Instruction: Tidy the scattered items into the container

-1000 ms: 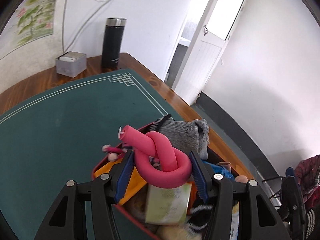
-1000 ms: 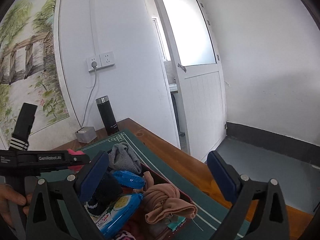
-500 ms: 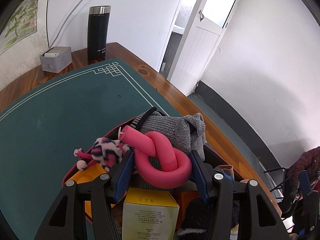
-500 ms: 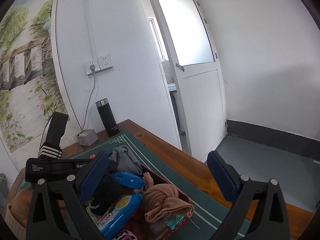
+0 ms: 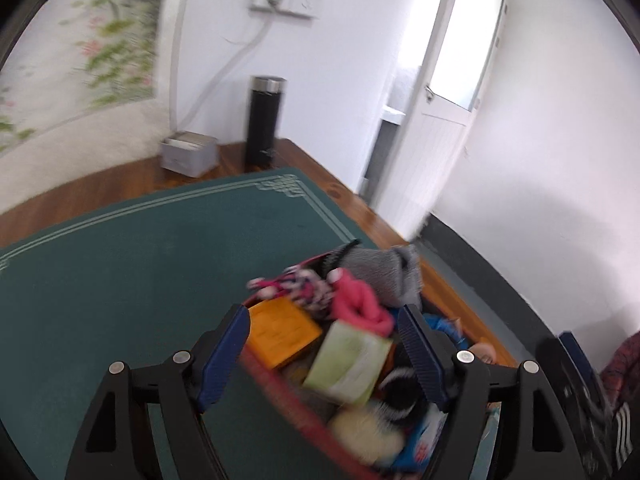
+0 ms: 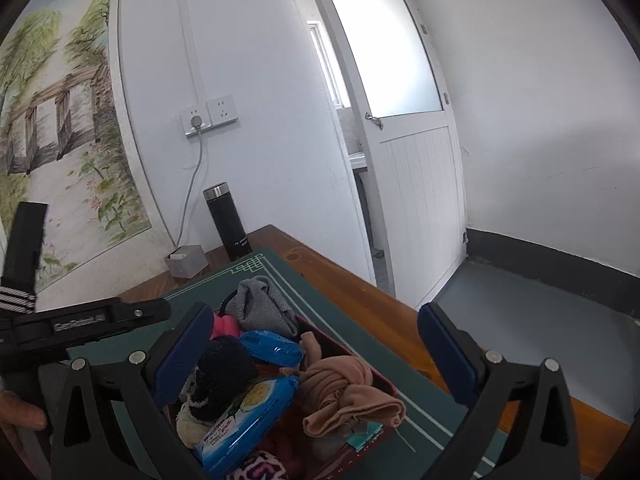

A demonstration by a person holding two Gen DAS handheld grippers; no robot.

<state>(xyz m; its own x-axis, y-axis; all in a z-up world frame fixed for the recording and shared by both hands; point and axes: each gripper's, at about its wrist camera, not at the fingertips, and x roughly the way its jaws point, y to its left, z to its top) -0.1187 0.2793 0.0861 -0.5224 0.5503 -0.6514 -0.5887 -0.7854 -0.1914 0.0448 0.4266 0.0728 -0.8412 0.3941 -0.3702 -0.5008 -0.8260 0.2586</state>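
Left wrist view, blurred by motion. No writing can be read here; print on the green box (image 5: 349,362) and orange box (image 5: 282,330) is smeared. The left gripper (image 5: 324,344) is seen with jaws opening, pads apart, nothing pressed between them; it is held over the near end of the red bin (image 5: 288,386). The pink foam curler (image 5: 358,304) is lying in the bin, free of the pads, beside a grey sock (image 5: 384,276) and a pink-patterned scrunchie (image 5: 298,286). The bin is packed full, its rim near the mat's (image 5: 120,272) right border. Wide bare mat is left on the bin's left side. A black flask (image 5: 263,122) and grey box (image 5: 190,153) are set at the table's (image 5: 120,178) far edge, well apart from the bin.

Right wrist view, sharp. White lettering on the flask (image 6: 228,222) is too small to read; the blue wipes pack (image 6: 248,416) carries print and a round lemon graphic, unreadable. An embossed label on the left gripper's body (image 6: 88,324) is partly legible, not surely. The right gripper (image 6: 316,352) is held spread wide, empty, pointed slightly down over the bin (image 6: 380,380). Inside are seen a tan cloth knot (image 6: 344,392), a second blue pack (image 6: 272,347), a dark sock (image 6: 224,368), the grey sock (image 6: 262,306). The table edge (image 6: 360,292) runs just right of the mat (image 6: 420,412); open floor lies beyond. A thumb (image 6: 20,412) is visible at the left margin.
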